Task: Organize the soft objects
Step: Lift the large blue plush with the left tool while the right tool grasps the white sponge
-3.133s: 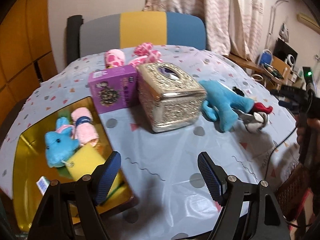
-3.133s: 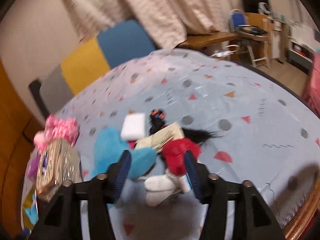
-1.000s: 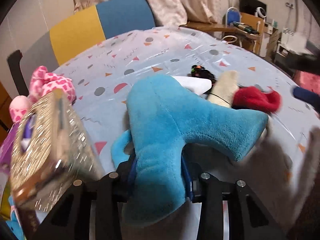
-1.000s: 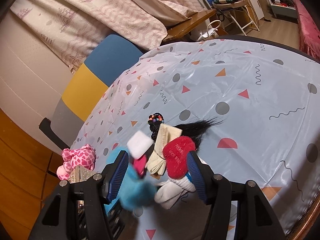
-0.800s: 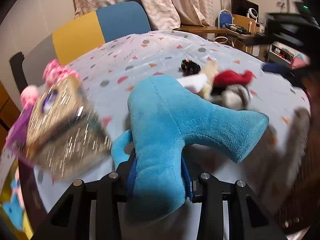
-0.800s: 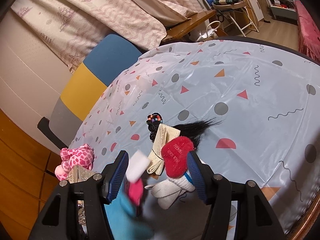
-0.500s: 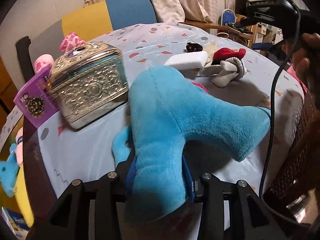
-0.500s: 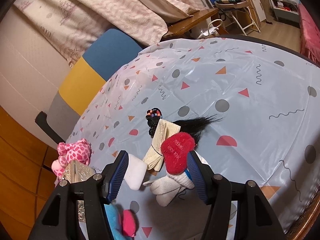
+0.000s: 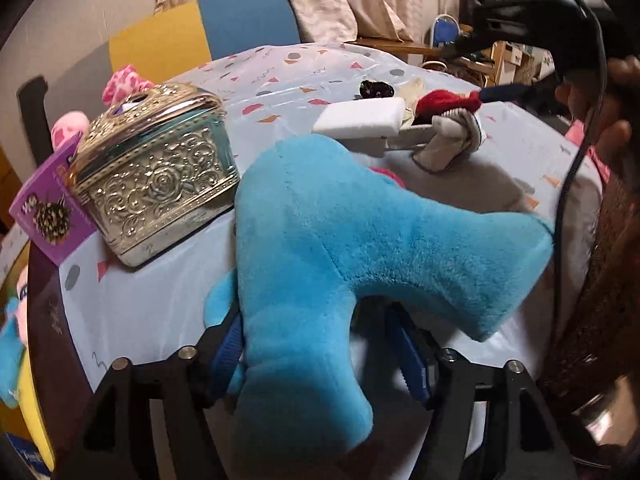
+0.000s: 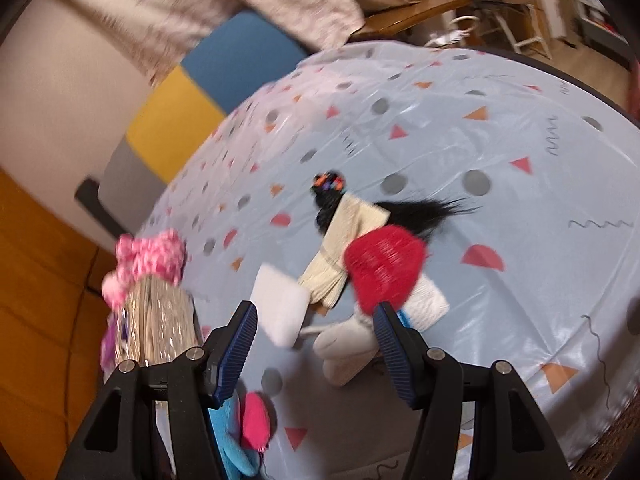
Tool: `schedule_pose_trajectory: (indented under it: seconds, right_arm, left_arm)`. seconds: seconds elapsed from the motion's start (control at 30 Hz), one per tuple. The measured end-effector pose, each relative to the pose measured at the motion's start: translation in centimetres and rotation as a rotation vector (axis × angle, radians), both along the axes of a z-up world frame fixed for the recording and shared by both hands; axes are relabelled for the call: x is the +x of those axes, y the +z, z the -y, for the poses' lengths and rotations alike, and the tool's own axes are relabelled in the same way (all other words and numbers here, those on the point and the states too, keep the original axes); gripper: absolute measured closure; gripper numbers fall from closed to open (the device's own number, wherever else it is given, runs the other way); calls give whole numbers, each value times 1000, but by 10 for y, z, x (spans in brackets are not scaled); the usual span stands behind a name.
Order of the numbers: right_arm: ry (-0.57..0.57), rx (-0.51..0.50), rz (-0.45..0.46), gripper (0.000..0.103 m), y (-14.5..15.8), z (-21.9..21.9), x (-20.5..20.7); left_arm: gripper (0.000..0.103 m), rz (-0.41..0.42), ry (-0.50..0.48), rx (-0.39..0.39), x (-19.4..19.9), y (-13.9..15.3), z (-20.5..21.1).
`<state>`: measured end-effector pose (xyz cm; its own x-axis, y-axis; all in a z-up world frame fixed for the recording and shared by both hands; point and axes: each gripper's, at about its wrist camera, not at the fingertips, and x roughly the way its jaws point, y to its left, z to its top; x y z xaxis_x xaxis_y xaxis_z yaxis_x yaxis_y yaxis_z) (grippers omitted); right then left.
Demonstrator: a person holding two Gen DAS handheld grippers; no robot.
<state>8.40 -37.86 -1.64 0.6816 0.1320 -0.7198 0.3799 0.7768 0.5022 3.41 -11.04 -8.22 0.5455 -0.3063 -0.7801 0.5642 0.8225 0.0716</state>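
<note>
Left gripper (image 9: 320, 344): jaws just been opening, right pad clear of blue plush toy (image 9: 360, 248) still between them; toy's body over table's (image 9: 400, 60) patterned cloth. Beside toy: embossed metal box (image 9: 160, 172), purple carton (image 9: 48, 216) with unreadable print.

Right gripper (image 10: 316, 340): jaws apart, holding nothing, hovering over white sponge (image 10: 282, 304), red fuzzy piece (image 10: 384, 264), white sock (image 10: 348, 348). No legible writing.

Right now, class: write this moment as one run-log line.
left hand-held gripper: jaws just opening, blue plush toy between them | right hand-held gripper: open, empty, aimed at sock pile
</note>
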Motion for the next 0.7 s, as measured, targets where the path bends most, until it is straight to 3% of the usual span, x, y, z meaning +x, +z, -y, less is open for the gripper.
schedule_pose_trajectory:
  seconds: [0.03,0.27,0.4,0.53,0.7]
  right_arm:
    - [58,-23,-35,41,-1,-8,8]
    - [423,-330,-152,20,1,-72,56]
    - [630,-563,-212,19,2,-112,89]
    - [744,-723,-329,19,-22,-132,124]
    - [777,-832,-428,20,-55,-139,149]
  left_arm:
    - [51,10,3,5,0,-2,0]
    - [52,37,7,-25,-2,-7,-9]
    - [52,53,13,-30,-4,-8,-10]
    - [52,45,16,-55,-3,-8,-13]
    - [52,23,23,-87,-1,-6,-18]
